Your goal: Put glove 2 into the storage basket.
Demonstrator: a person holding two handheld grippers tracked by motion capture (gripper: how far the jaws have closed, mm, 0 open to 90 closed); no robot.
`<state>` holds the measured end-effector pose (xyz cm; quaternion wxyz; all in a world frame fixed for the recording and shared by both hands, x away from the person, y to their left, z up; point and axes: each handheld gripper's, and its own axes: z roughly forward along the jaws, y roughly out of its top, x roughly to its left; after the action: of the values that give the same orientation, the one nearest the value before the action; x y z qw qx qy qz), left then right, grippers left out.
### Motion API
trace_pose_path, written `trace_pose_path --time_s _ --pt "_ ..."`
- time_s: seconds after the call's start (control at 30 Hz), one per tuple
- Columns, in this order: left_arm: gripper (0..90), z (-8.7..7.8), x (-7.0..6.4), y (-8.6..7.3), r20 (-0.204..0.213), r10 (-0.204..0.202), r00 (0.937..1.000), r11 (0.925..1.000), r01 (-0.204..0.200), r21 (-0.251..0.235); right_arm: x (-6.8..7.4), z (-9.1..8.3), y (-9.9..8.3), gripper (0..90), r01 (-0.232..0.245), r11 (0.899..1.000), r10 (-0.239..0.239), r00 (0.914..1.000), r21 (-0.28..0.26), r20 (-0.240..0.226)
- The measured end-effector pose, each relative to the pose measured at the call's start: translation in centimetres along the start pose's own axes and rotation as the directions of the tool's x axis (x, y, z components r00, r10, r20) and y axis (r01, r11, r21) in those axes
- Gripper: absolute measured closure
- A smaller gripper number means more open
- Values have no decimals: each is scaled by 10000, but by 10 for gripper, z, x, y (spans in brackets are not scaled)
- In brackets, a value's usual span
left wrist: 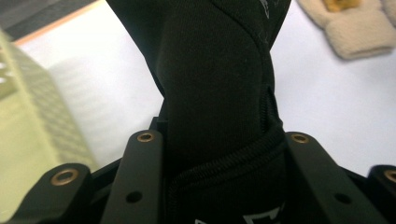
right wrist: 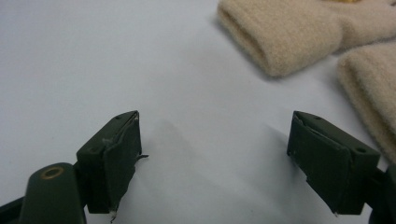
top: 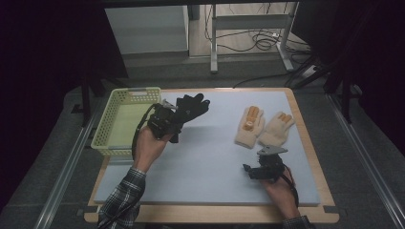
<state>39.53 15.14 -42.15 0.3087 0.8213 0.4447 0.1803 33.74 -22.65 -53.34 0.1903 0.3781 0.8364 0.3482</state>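
Right now my left claw (top: 177, 114) is clamped on the cuff of the black glove (top: 192, 106), holding it up off the worktop (top: 205, 162) just beside the yellow-green basket (top: 125, 120). That basket looks empty from above, so nothing seems sorted yet. My right claw (top: 249, 171) sits low with jaws spread wide, gripping nothing, near the two cream gloves (top: 264, 127) lying side by side, apart from it. My guess: black glove goes in first, both cream ones remain.
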Motion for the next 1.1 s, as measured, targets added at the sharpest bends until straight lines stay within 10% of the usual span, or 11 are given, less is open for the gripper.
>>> trace_pose_path --time_s 0.53,1.1 --pt "636 -24 64 -14 -1170 -1365 9837 9906 1355 -158 0 0 0 173 -1 10000 2 10000 -25 2" --pt "626 -32 146 -68 -1994 -3011 9325 9532 3000 -364 0 0 0 173 2 10000 -2 10000 -22 5"
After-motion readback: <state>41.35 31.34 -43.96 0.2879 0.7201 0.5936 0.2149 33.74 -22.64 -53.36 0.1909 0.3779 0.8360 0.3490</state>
